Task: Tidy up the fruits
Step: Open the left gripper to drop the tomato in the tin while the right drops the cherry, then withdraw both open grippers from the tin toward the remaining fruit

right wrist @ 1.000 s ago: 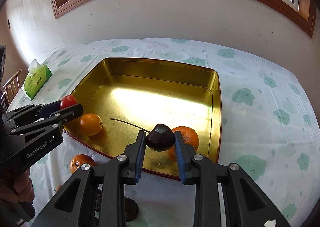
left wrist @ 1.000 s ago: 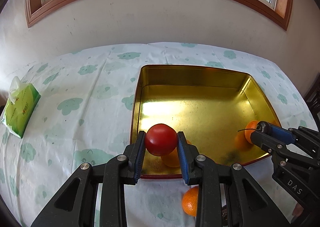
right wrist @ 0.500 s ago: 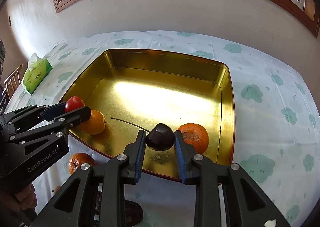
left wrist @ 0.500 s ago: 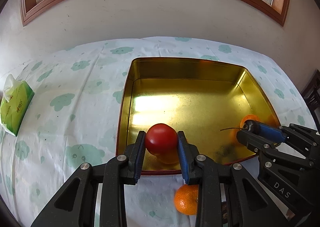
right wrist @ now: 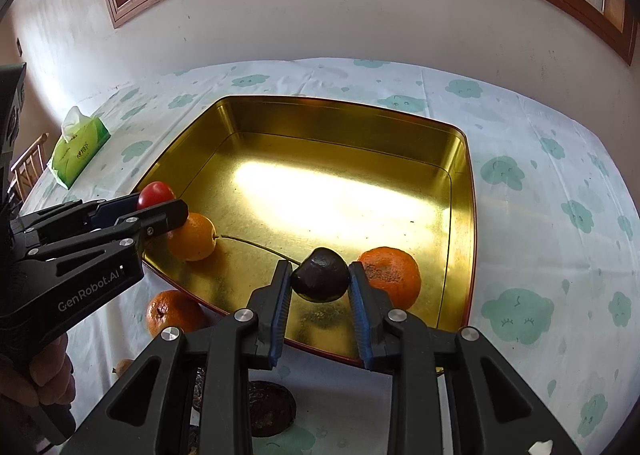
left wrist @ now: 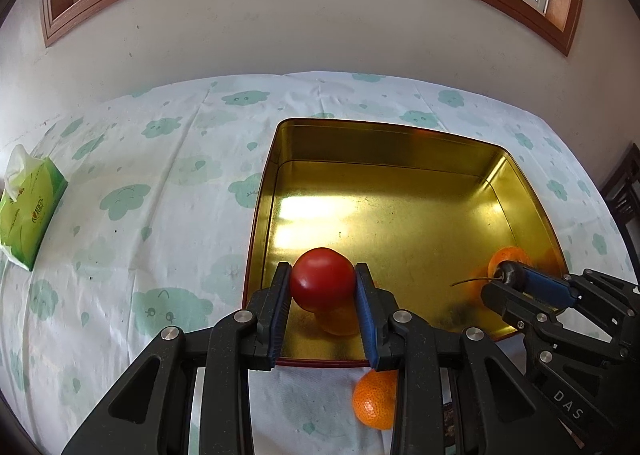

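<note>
Here, left claw (left wrist: pixel 323 295) grips the tomato (left wrist: pixel 322 283) — right claw (right wrist: pixel 320 291) grips a dark fruit (right wrist: pixel 320 275).

Glossy gold inside the tray (right wrist: pixel 460 183), thin red along its rim. Bright red tomato (left wrist: pixel 322 285) above its near-left corner; dark brown, almost black fruit (right wrist: pixel 320 275) above its near edge. Orange mandarin (right wrist: pixel 390 277) in its near-right corner; paler yellow-orange one (right wrist: pixel 192 237) at its left wall; deeper orange one (right wrist: pixel 174 313) just outside its near-left edge. White tablecloth (right wrist: pixel 540 215) all round it, mint-green smiling clouds. Green tissue pack (right wrist: pixel 78 149) far left of it, white tissue on top. Black grippers, blue pads (left wrist: pixel 366 319).
</note>
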{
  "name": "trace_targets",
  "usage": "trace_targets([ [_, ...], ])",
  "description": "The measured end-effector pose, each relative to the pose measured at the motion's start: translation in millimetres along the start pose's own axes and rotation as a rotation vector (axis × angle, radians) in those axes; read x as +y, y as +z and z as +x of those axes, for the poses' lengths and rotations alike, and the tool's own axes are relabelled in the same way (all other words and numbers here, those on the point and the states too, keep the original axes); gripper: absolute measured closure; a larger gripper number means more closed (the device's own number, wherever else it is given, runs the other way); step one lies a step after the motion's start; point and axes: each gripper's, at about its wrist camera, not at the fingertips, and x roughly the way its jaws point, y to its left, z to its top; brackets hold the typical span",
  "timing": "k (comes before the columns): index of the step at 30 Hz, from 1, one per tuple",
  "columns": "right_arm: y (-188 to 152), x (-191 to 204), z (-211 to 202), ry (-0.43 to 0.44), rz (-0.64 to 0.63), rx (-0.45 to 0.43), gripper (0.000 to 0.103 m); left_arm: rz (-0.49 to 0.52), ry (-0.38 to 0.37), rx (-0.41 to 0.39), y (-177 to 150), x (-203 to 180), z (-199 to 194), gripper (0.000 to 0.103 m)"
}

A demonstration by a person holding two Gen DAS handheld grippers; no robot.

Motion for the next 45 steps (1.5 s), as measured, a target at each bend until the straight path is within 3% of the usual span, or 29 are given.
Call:
trace_targets([
  [6,-0.9,-2.5,-0.8,0.016,0.015,-0.006,0.076,0.013,0.023,0.0,0.5,-0.6,-1.6,0.071],
  [10,-1.2,-1.8,-2.7,0.023,0.016,-0.014,0.068,0.011,0.015,0.008,-2.2,0.6,-5.2,0.07],
  [25,-15.7,4.2,-38.8,-0.006,-0.003,-0.051,0.066,-0.002,0.018,-0.033,-18.5,6.5,-44.6,0.069],
  [34,-53.1,7.8,-64.8,-0.02,-0.011,-0.053,0.065,0.007,0.062,-0.041,-70.4,2.2,-76.8,0.066],
  [45,-116.0,-1.2,-84.7,-0.035,0.014,-0.012,0.065,-0.02,0.063,-0.019,-136.6,-5.9,-96.4,0.066],
])
